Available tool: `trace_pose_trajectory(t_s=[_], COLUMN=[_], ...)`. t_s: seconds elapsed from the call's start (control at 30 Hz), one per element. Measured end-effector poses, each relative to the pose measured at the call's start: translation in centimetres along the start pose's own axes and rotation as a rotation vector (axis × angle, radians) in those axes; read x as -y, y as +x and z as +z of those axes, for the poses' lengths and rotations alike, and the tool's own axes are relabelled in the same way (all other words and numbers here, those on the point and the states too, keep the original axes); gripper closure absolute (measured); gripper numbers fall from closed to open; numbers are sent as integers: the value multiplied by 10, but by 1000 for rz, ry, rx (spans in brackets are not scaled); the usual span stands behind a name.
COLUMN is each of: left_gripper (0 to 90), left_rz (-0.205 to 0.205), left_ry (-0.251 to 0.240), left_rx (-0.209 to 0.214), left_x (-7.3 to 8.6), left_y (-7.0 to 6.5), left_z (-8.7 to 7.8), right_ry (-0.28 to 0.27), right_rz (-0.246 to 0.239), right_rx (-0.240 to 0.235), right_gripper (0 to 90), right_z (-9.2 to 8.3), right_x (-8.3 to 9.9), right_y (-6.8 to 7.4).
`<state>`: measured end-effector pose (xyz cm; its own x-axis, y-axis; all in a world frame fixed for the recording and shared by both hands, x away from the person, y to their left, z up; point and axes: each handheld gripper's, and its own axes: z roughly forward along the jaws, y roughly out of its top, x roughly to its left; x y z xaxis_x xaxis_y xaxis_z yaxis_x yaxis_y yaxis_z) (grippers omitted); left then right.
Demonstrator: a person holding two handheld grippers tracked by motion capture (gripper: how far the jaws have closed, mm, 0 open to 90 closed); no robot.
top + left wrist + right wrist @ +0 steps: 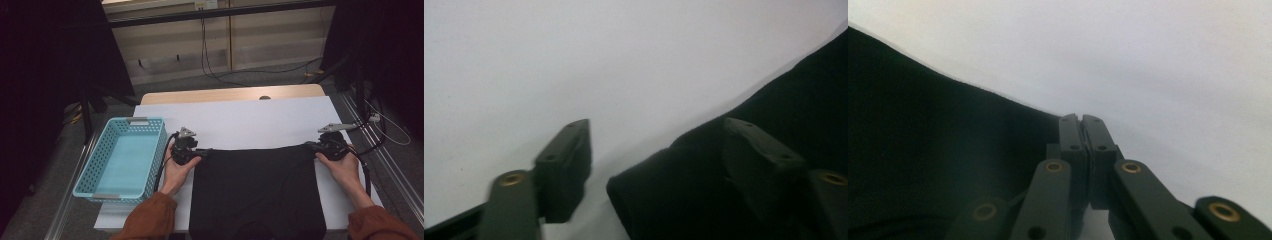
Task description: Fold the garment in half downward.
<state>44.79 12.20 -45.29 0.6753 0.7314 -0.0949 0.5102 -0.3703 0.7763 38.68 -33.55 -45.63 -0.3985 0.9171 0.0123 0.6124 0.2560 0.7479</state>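
The white tabletop (260, 117) carries a black garment (257, 190) spread flat, its far edge between both tongs; a blue basket (95, 165) stands left. The right tongs (1082, 120) are pressed together, seemingly on the far right corner. The left tongs (656, 150) stand spread astride the far left corner, not yet pinching. Advisable: close fully on the cloth before lifting. The garment's near hem is cut off; fabric between the right pads cannot be confirmed.
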Motion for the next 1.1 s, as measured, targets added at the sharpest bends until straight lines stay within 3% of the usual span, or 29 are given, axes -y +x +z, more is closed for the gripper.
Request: trace_pose_trajectory(t_s=[0.17,0.23,0.53,0.63,0.7,0.77,0.8,0.93,1.1], left_gripper=[425,449,567,592,670,815,833,851,858], left_rz=[-2,-12,15,6,-12,-43,-37,-68,-103], left_ry=[27,31,61,74,81,82,85,61,-3], left_rx=[-6,-27,-14,-14,-1,37,39,37,33], left_x=[3,5,8,7,7,9,8,5,-3], left_y=[0,1,-1,-4,-4,-4,-5,-3,1], left_z=[4,5,6,6,4,3,3,1,-6], right_ry=[5,8,17,16,17,11,11,-12,-59], right_rz=[-4,-8,-9,-11,-8,-9,-5,0,-9], right_rx=[-4,-8,-17,-24,-26,-27,-29,-27,-7], right_gripper=[888,887,887,887,887,887,887,887,888], right_z=[1,1,4,4,3,3,3,0,-4], right_x=[0,1,2,2,2,2,2,0,-7], right_y=[1,1,-1,-1,0,-1,-1,-2,-1])
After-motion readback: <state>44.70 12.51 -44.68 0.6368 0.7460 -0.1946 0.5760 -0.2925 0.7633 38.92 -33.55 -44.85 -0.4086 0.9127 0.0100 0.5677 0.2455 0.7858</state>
